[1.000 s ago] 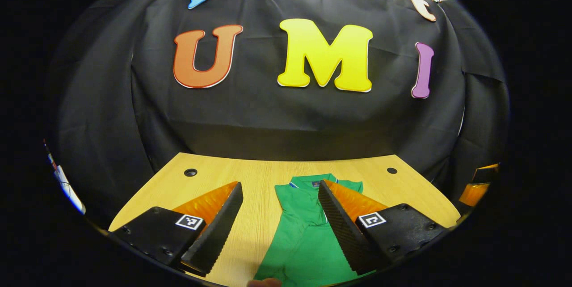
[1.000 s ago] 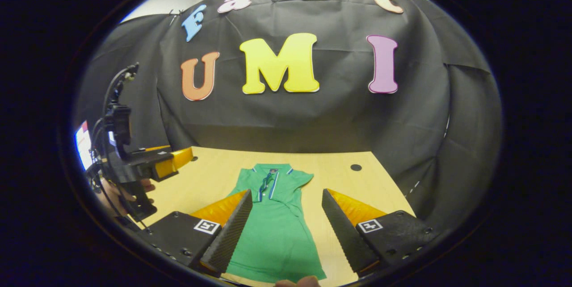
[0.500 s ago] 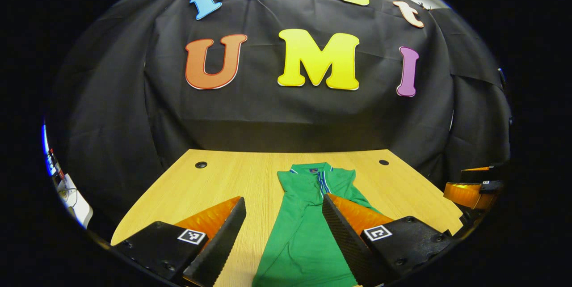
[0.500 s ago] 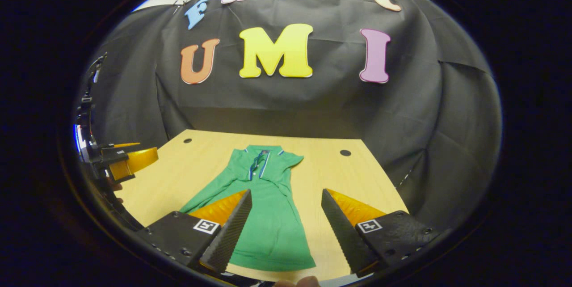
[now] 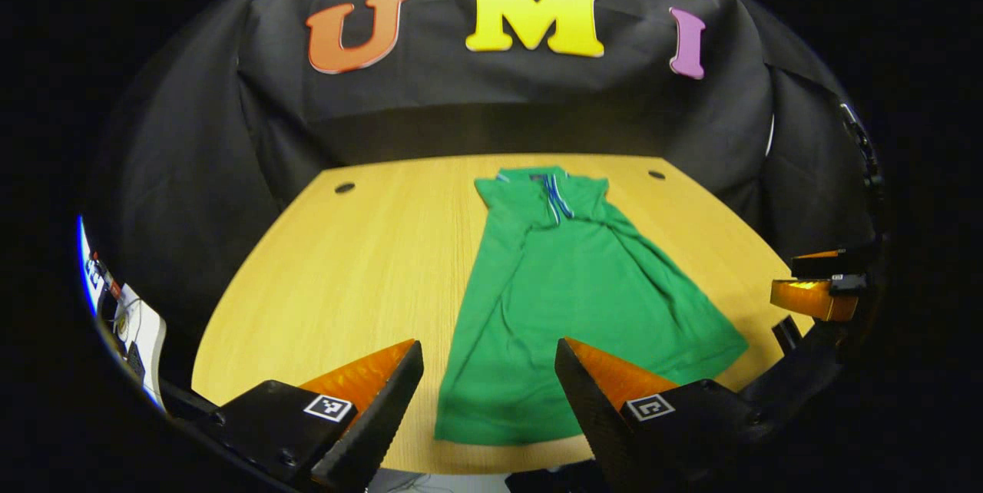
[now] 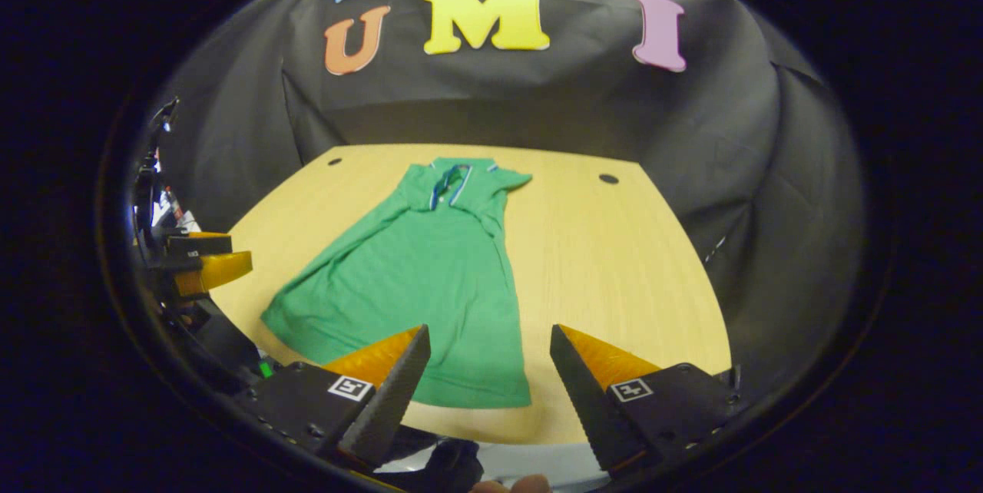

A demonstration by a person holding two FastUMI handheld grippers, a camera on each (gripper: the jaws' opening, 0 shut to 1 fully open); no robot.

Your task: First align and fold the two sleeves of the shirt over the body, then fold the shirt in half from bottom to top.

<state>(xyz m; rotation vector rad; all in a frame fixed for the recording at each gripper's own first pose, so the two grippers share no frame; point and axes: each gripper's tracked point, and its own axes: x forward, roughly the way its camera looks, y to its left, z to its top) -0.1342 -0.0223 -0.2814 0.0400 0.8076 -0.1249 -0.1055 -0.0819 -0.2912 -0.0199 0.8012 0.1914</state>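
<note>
Left gripper view: shirt (image 5: 568, 301) flat on table (image 5: 345, 270), sleeves seemingly folded.

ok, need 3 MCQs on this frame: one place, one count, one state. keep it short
1. Where does the green polo shirt lie?
A. flat on the light wooden table
B. draped on the wall
C. held in the air

2. How many round holes show in the tabletop?
A. none
B. two
C. five

3. How do the left gripper and right gripper stand?
A. both open, holding nothing
B. both shut on the hem
C. one pinching the collar

Key: A, the shirt spreads on the wood; B, one hole near each far corner; A, fingers are spread, with nothing between them.
</note>
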